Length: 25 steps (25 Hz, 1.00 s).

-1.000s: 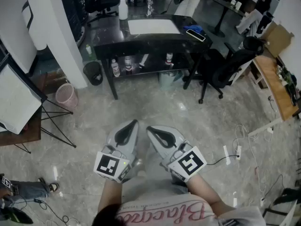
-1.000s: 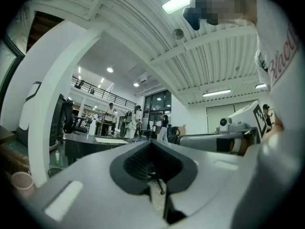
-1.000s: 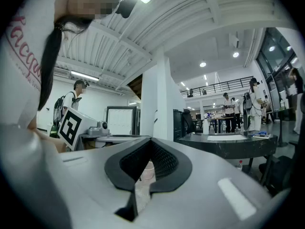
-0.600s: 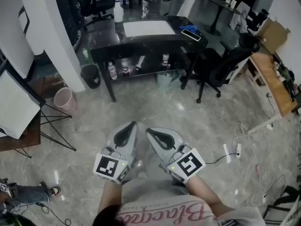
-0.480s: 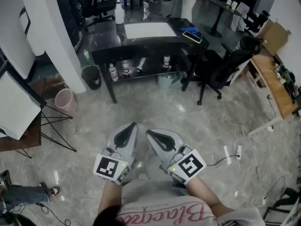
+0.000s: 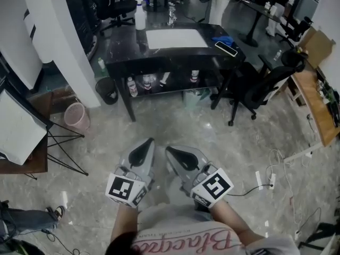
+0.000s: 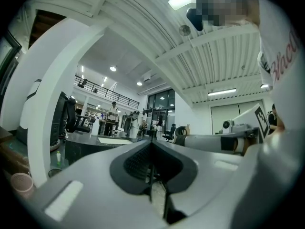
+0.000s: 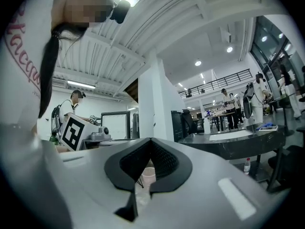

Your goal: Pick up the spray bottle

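The white spray bottle [image 6: 140,16] stands upright at the far left corner of a black table [image 6: 159,53], well ahead of me across the floor. Both grippers hang side by side low in the head view, pointing toward the table and far short of it. My left gripper [image 6: 150,140] is shut with nothing between its jaws, and the left gripper view shows its tips [image 7: 151,142] meeting. Beside it my right gripper [image 6: 168,149] is also shut and empty, its tips [image 8: 150,140] together in the right gripper view.
On the table lie a white sheet [image 6: 176,38], a blue cloth [image 6: 223,38], a dark phone [image 6: 228,48] and a second bottle [image 6: 171,15]. Small bottles line its lower shelf [image 6: 164,81]. A black office chair [image 6: 255,86], pink bin [image 6: 77,116], black bin [image 6: 108,89] and white pillar [image 6: 58,41] flank it.
The table and its bottle sit a little lower and further right in the head view than half a second ago. Both grippers stay shut, side by side.
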Each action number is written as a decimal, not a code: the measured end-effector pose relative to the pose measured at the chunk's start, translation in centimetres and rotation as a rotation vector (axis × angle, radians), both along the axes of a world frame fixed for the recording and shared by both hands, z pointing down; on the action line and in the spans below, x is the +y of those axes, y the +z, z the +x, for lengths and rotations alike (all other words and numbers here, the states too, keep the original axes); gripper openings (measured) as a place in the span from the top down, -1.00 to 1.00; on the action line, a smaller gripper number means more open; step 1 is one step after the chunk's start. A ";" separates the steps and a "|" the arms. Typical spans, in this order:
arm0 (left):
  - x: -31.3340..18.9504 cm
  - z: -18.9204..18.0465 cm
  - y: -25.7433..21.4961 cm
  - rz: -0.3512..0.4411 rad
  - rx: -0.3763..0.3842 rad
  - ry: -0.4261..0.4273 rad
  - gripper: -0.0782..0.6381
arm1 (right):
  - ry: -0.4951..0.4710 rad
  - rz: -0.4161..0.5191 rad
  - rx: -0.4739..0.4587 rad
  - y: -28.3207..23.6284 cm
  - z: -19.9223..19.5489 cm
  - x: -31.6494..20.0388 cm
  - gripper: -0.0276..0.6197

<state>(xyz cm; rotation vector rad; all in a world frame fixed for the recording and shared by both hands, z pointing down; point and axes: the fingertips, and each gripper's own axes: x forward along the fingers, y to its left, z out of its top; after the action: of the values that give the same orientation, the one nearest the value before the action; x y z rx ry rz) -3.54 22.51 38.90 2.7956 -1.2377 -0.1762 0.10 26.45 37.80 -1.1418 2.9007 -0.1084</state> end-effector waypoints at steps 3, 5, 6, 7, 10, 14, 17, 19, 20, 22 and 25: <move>-2.4 0.0 -0.1 0.003 -0.010 -0.003 0.78 | -0.008 -0.004 0.004 0.1 0.0 -2.6 0.91; -4.2 0.2 -0.4 0.007 -0.016 -0.011 0.78 | -0.021 -0.005 0.007 0.0 0.1 -4.5 0.91; -5.2 0.3 -0.5 0.008 -0.019 -0.015 0.78 | -0.030 -0.005 0.010 -0.2 0.1 -5.5 0.91; -6.2 0.4 -0.6 0.007 -0.021 -0.021 0.78 | -0.040 -0.003 0.012 -0.3 0.1 -6.5 0.91; -9.0 0.8 -1.0 0.006 -0.028 -0.033 0.78 | -0.065 0.013 0.013 -1.2 0.2 -9.3 0.91; -12.8 1.4 -1.9 0.017 -0.040 -0.037 0.78 | -0.066 0.018 0.017 -2.0 1.1 -13.7 0.91; -15.7 1.8 -2.3 0.022 -0.048 -0.049 0.78 | -0.077 0.026 0.015 -2.4 1.6 -16.9 0.91; -17.7 1.8 -2.5 0.029 -0.045 -0.067 0.78 | -0.099 0.037 0.022 -2.6 1.7 -18.8 0.91; -18.7 1.8 -2.6 0.034 -0.041 -0.077 0.78 | -0.111 0.042 0.027 -2.6 1.7 -19.8 0.91; -20.6 2.0 -2.6 0.044 -0.037 -0.099 0.78 | -0.128 0.052 0.033 -2.6 2.0 -21.5 0.91; -23.0 2.1 -2.6 0.058 -0.034 -0.133 0.78 | -0.152 0.074 0.032 -2.8 2.2 -23.7 0.91</move>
<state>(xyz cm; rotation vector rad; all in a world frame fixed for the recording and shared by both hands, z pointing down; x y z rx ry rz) -1.44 -0.48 36.33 2.7753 -1.4507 -0.1758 2.34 2.70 35.02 -0.9199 2.9889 0.0144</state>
